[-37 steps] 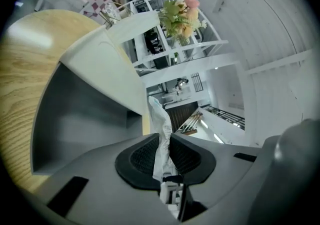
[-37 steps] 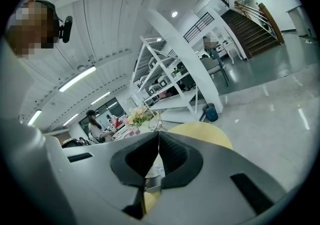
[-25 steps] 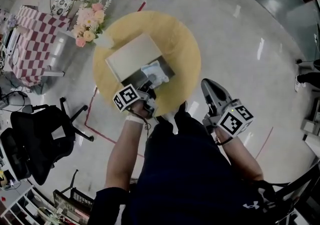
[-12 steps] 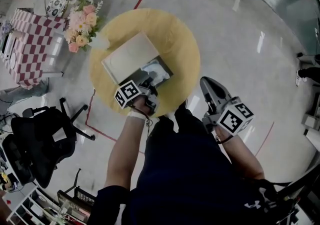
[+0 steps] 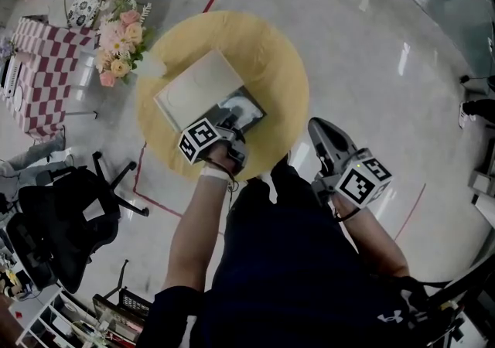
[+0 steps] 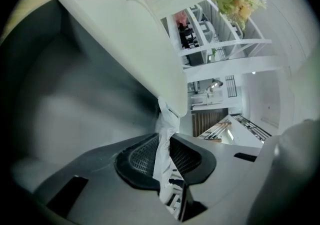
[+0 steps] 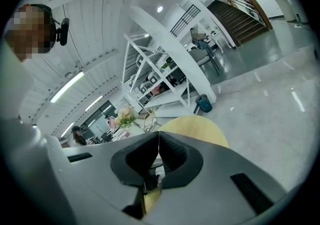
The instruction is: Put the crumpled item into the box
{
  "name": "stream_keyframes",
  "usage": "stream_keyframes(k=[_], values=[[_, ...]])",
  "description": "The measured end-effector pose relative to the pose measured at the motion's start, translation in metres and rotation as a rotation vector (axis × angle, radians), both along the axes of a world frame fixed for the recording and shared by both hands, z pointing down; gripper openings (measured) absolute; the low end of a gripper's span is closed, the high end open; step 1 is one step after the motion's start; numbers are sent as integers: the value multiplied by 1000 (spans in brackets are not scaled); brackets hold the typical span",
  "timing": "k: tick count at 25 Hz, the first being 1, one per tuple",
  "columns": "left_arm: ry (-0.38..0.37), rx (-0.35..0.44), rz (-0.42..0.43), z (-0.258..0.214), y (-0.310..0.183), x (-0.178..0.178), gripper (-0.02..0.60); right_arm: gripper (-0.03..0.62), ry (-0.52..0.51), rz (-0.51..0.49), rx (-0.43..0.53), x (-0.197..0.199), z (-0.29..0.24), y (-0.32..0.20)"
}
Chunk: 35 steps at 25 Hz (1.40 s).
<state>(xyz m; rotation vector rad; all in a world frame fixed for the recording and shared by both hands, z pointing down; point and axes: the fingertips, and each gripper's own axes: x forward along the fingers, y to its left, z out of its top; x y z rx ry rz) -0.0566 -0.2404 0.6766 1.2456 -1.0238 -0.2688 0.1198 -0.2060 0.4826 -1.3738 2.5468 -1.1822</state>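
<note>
Left gripper [image 6: 169, 144]: clamped on item [image 6: 165, 119].
Box [image 6: 75, 94]: ahead, under lid [image 6: 130, 29].
Release: jaws apart only once inside box.

Left gripper [image 5: 234, 125] reaches into the open box [image 5: 217, 110] on the round table [image 5: 271, 52]. The white crumpled item [image 5: 246, 112] lies at its tip, inside the box. The lid [image 5: 193, 87] rises beyond it, to the left. Right gripper [image 5: 317, 127] hangs well to the right, just off the table's rim.
</note>
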Motion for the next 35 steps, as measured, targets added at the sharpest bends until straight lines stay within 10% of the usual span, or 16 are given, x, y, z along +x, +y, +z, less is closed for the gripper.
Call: stream_keyframes(k=[8, 15, 28, 35], values=[[-22, -16, 27, -7, -3, 6, 213, 12, -21, 5, -4, 1, -1, -5], [-53, -13, 40, -18, 6, -1, 242, 12, -31, -12, 6, -6, -4, -5], [-345, -80, 211, -7, 35, -30, 303, 11, -37, -37, 10, -17, -6, 4], [-314, -44, 174, -24, 41, -33, 307, 12, -33, -44, 23, -19, -12, 6]])
